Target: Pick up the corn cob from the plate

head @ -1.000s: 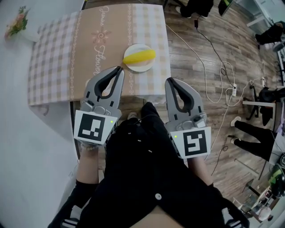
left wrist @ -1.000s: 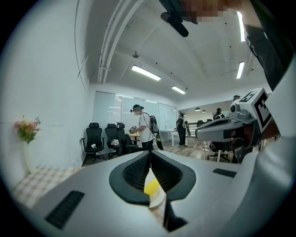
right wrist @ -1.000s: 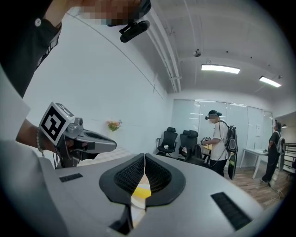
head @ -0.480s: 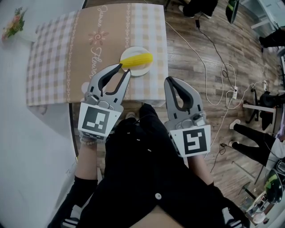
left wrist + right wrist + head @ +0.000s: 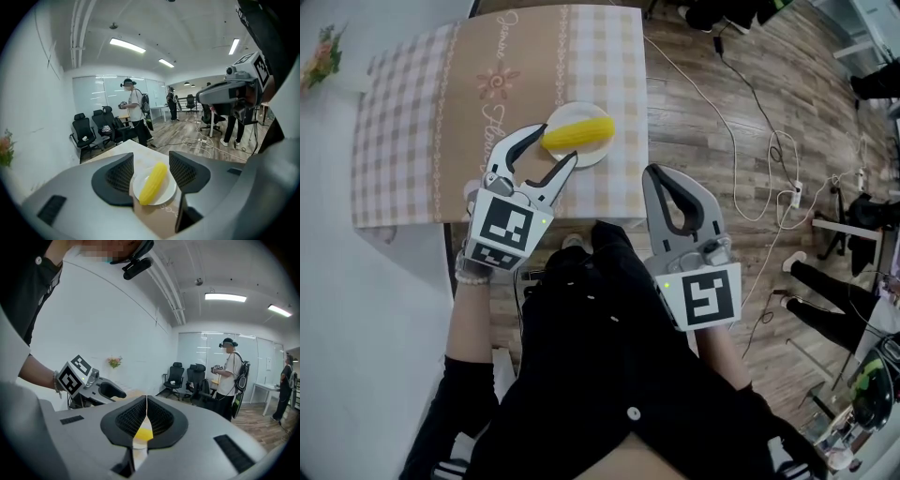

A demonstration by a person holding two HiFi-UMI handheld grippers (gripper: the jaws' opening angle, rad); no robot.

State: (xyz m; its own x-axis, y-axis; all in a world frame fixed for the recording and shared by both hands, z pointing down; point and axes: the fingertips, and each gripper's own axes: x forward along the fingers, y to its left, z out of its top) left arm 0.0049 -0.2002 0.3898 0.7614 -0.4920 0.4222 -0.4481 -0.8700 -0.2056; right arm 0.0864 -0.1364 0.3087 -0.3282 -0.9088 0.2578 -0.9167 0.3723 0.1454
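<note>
Jaws of my left gripper [image 5: 560,142] have just opened wide, empty, short of the corn cob [image 5: 578,133] on the plate [image 5: 592,156]; grasping remains.

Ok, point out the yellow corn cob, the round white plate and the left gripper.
yellow corn cob [image 5: 578,133], head view, middle
round white plate [image 5: 579,109], head view, far rim
left gripper [image 5: 562,140], head view, between fingertips

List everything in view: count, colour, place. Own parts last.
table: one, beige checked cloth, ahead.
plate: one, white, near the table's right edge.
corn cob: one, yellow, lying on the plate.
cables: several, white and black, on the wooden floor.
office chairs: several, black, far background.
left gripper: one, grey, jaws have just been opening, corn cob lined up between them, ungripped.
right gripper: one, grey, shut, empty, short of the table.
</note>
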